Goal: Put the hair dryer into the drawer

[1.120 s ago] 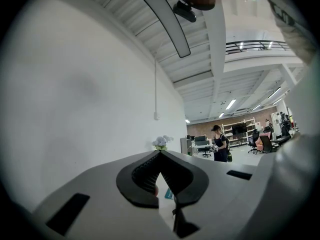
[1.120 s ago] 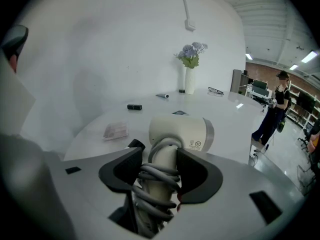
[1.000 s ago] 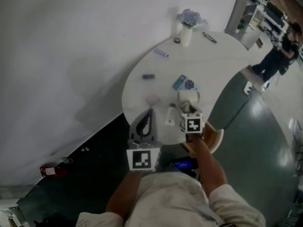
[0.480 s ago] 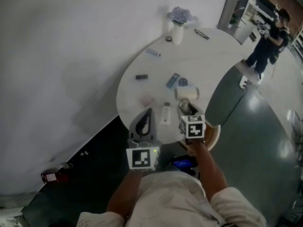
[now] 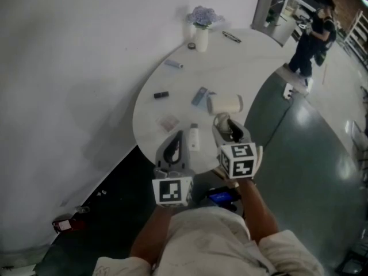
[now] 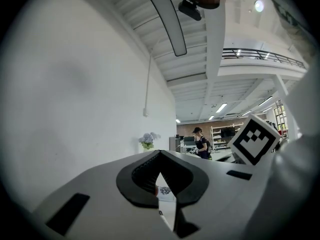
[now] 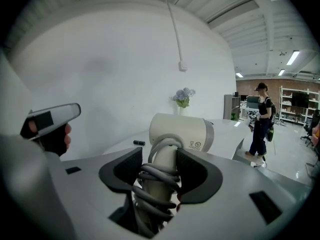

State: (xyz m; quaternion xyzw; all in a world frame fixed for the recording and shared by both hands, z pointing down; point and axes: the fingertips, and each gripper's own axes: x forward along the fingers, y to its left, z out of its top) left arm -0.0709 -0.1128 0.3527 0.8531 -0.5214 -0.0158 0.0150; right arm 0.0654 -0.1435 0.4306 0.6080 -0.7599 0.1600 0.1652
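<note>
Arms: two forearms reach forward from the person's chest, one gripper in each hand, side by side over the near edge of the counter [image 5: 241, 62].
Left gripper [image 5: 176, 140]: one; points out over the counter with its jaws pressed together at the tips and nothing between them.
Right gripper [image 7: 162, 160]: one; tilted up and forward, its jaws pinching the handle of the hair dryer [image 7: 181, 130] over the grey cord wound round it.
Hair dryer: one; cream, handle down in the right gripper, barrel lying crosswise above the jaws, over the near right part of the counter.
Small things on the counter: one white tube [image 5: 194, 137] between the two grippers, one blue packet [image 5: 200, 95], one dark stick [image 5: 161, 95] and one pen [image 5: 232, 37], well apart from each other.
Vase [image 5: 201, 38]: one; white, with pale blue flowers, at the far edge by the wall.
Person [image 5: 312, 32]: one; standing beyond the counter, near the shelves.
</note>
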